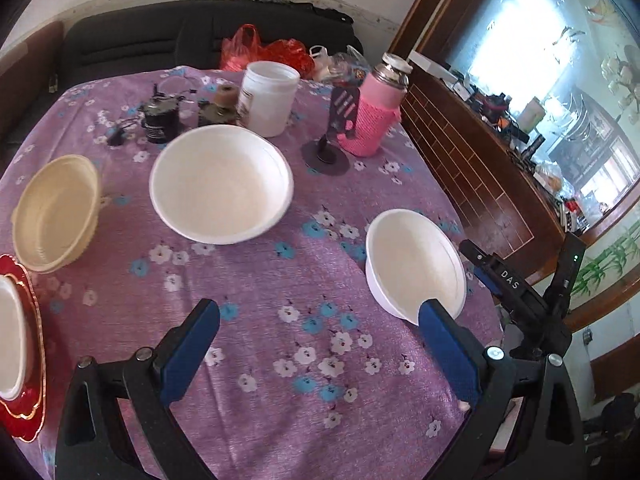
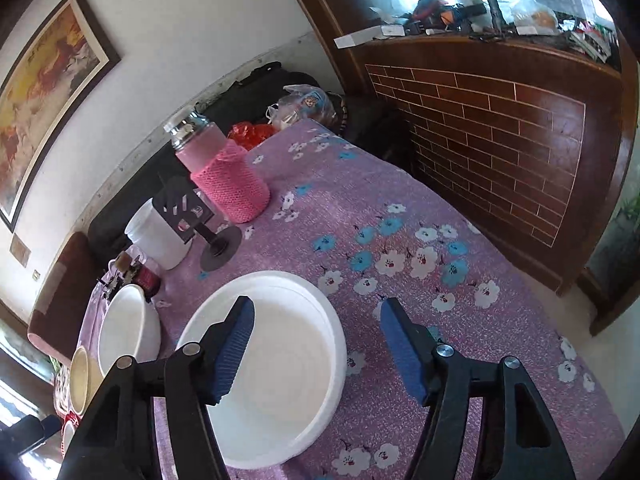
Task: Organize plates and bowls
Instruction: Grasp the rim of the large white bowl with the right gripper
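Observation:
A large white bowl [image 1: 221, 184] sits mid-table on the purple flowered cloth [image 1: 280, 280]. A smaller white bowl [image 1: 414, 260] sits near the right edge; it also shows in the right wrist view [image 2: 280, 360]. A cream bowl stack [image 1: 56, 212] lies at the left, and a red plate [image 1: 24, 400] holding a white dish [image 1: 10, 340] lies at the lower left. My left gripper [image 1: 320, 316] is open and empty above the cloth. My right gripper [image 2: 316, 312] is open, its left finger over the smaller white bowl, its right finger outside the rim.
At the back stand a white plastic jar [image 1: 268, 96], a pink knit-covered flask [image 1: 376, 108], a black phone stand [image 1: 332, 140] and small dark gadgets [image 1: 160, 116]. A dark sofa [image 1: 160, 40] lies behind. A wooden counter [image 2: 500, 140] borders the table's right side.

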